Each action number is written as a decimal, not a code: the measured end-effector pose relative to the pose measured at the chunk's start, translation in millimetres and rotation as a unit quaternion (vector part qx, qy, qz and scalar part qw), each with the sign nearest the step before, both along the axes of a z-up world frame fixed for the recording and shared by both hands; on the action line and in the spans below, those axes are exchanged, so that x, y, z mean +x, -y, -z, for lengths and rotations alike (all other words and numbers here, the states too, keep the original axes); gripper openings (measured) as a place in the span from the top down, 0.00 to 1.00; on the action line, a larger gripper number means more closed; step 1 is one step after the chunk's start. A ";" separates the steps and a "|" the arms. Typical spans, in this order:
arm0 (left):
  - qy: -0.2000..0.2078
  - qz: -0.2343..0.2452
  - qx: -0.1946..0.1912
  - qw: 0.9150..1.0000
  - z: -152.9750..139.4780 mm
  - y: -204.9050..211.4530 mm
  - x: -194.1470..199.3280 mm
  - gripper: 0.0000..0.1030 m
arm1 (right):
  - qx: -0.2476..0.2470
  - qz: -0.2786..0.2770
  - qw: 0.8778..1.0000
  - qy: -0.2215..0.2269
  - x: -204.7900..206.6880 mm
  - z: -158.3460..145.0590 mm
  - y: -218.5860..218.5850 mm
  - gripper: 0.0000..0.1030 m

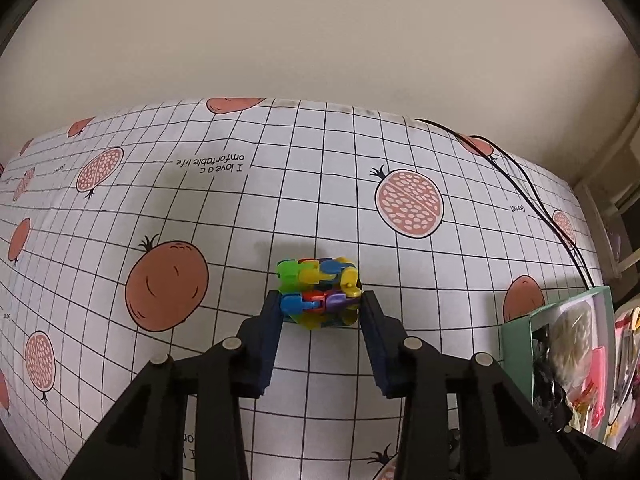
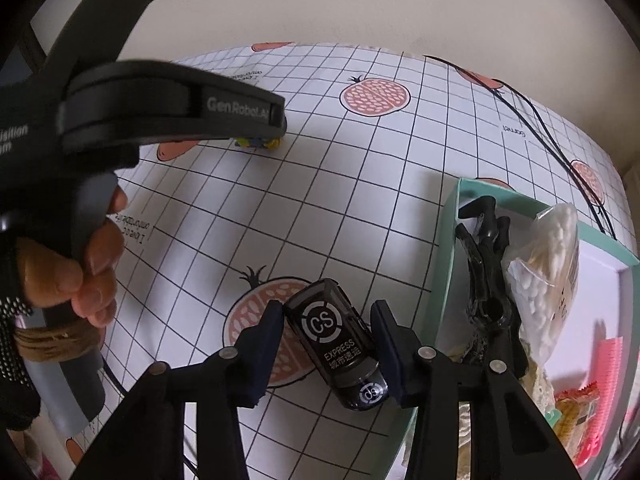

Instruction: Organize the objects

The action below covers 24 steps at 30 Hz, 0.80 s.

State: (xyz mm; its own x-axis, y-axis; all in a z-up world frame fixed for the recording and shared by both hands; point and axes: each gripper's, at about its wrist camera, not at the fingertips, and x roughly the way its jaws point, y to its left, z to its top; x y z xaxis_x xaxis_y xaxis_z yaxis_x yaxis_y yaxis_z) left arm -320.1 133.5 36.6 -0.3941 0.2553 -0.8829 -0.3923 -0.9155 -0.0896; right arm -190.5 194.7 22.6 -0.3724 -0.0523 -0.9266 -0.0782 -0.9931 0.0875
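A small toy of many-coloured plastic links (image 1: 318, 288) rests on the pomegranate-print tablecloth (image 1: 224, 216). My left gripper (image 1: 322, 305) has a dark blue finger pressed against each side of it. From the right wrist view the toy (image 2: 258, 143) peeks out under the left gripper's tip, far left of centre. My right gripper (image 2: 326, 314) is shut on a black "CS EXPRESS" stamp-like case (image 2: 336, 340), held tilted just above the cloth, beside the teal box (image 2: 442, 264).
The teal box (image 1: 516, 344) at the right holds a black hair claw (image 2: 486, 280), a bag of cotton swabs (image 2: 548, 264) and pink items. Black cables (image 1: 532, 200) run along the table's far right. A hand (image 2: 90, 268) grips the left tool. A wall lies behind.
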 end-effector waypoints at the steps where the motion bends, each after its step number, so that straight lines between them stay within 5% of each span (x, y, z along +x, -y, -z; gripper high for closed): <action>1: -0.003 0.001 -0.004 1.000 0.2 -0.8 -0.1 0.60 | 0.000 0.000 1.000 0.000 0.6 0.4 0.1 0.53; 24: 0.002 -0.006 -0.005 1.000 9.7 10.9 5.7 0.62 | -0.008 -0.010 1.000 0.008 8.6 1.9 -1.6 0.57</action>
